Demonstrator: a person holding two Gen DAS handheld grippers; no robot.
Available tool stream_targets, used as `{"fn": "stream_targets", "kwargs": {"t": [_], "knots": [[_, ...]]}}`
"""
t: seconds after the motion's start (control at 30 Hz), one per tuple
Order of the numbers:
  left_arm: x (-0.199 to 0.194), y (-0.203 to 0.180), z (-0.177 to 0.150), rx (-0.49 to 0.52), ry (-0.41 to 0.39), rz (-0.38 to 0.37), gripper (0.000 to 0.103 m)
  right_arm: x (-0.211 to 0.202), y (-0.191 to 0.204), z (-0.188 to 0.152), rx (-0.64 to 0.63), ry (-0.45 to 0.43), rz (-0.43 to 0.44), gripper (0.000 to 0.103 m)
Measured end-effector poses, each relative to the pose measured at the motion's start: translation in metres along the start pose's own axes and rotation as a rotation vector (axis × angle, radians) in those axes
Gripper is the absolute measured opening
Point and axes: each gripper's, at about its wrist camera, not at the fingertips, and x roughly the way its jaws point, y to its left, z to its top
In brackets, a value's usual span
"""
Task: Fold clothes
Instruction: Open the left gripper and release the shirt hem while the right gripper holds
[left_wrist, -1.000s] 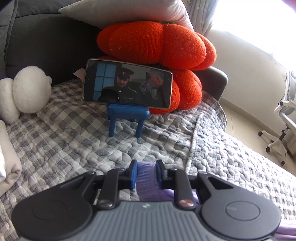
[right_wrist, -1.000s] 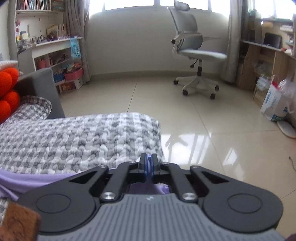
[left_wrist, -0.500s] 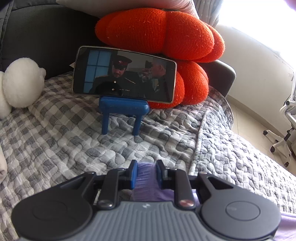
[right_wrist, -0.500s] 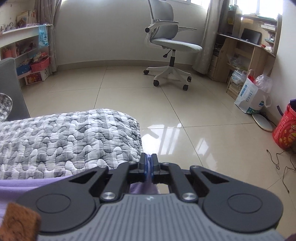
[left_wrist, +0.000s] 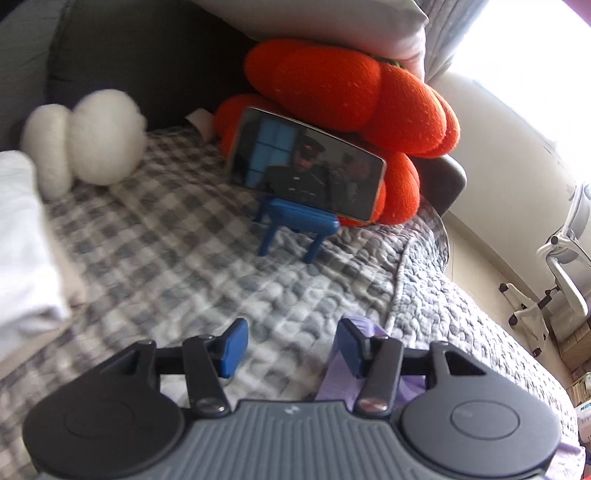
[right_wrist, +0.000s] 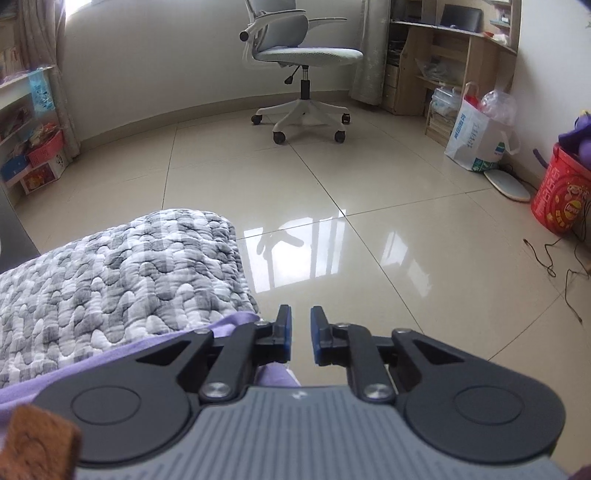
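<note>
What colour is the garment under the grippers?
Lilac garment, clearest in the right wrist view.

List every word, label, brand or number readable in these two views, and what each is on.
Nothing can be quoted with certainty.
White paper bag: blue printing, too small to read.
Red tub: a round logo and yellow characters, blurred.
Light blue bag hanging at the shelf: faint print, illegible.
Phone on its blue stand: shows a video, no legible text.
Both gripper bodies: a small white mark, no words.

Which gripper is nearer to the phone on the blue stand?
Left. The left gripper faces the phone across the quilt; the right gripper faces the floor, phone unseen.
</note>
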Motion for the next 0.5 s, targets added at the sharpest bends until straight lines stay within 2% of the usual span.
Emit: {"fn": "stream_targets", "kwargs": {"t": [0.1,0.23,0.27,0.3,0.33,0.47,0.5], "knots": [[-0.020,0.018,-0.009,-0.033,0.012,0.005,0.055,-0.009,-0.009,-0.003,0.008,-0.007,0.005,0.016],[-0.042,0.034,-0.034,-0.052,0.061,-0.002,0.055,-0.022,-0.017,-0.006,0.033,0.012,0.058,0.018],[-0.046,0.036,-0.041,-0.054,0.077,0.000,0.055,-0.026,-0.017,-0.008,0.033,0.018,0.076,0.024],[-0.050,0.039,-0.048,-0.055,0.093,0.002,0.055,-0.029,-0.018,-0.010,0.030,0.023,0.093,0.036],[-0.054,0.041,-0.054,-0.068,0.100,-0.003,0.055,-0.033,-0.018,-0.012,0.022,0.025,0.109,0.040],[-0.066,0.047,-0.073,-0.099,0.116,-0.031,0.057,-0.047,-0.015,-0.023,-0.001,0.047,0.166,0.041],[-0.068,0.046,-0.076,-0.099,0.111,-0.036,0.060,-0.048,-0.015,-0.026,0.003,0.060,0.183,0.041]]}}
